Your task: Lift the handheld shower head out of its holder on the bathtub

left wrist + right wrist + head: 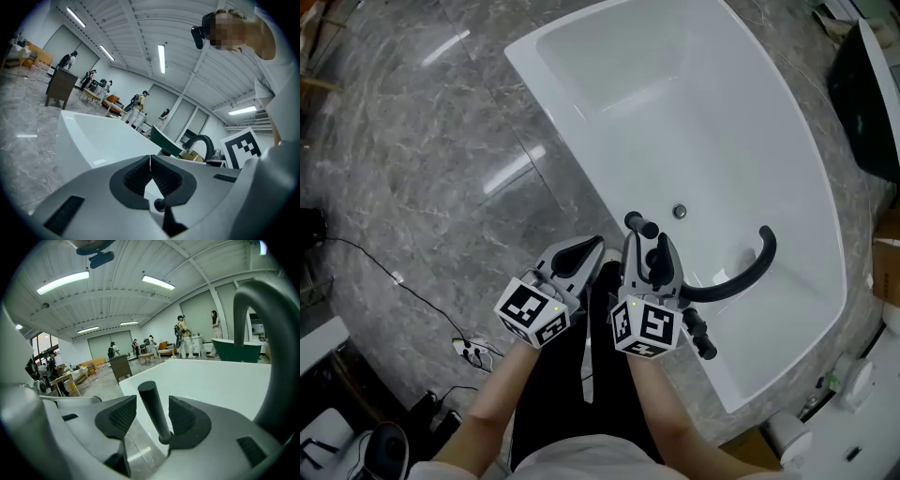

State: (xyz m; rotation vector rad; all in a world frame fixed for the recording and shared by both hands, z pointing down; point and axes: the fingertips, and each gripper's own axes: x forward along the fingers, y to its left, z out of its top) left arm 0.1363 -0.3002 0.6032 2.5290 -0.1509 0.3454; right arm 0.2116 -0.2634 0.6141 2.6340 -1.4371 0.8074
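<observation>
At the lower centre of the head view, the right gripper (pixel 151 418) reaches over the near rim of the bathtub (pixel 712 122). Its jaws stand wide apart on either side of the handheld shower head (pixel 146 397), and the pads are not touching it. The left gripper (pixel 150 171) hovers just beside it, pinched closed on nothing.

The shower head is a slim, matte black, round rod that stands upright in its holder on the rim. Its smooth, narrow shaft could slip or twist if the ribbed pads close off-centre. Pulling at a slant would likely jam it in the holder. A curved black spout (pixel 750 274) arches near to the right and could be knocked.

The tub is glossy white, deep and rounded. The floor (pixel 422 169) is polished grey marble.
</observation>
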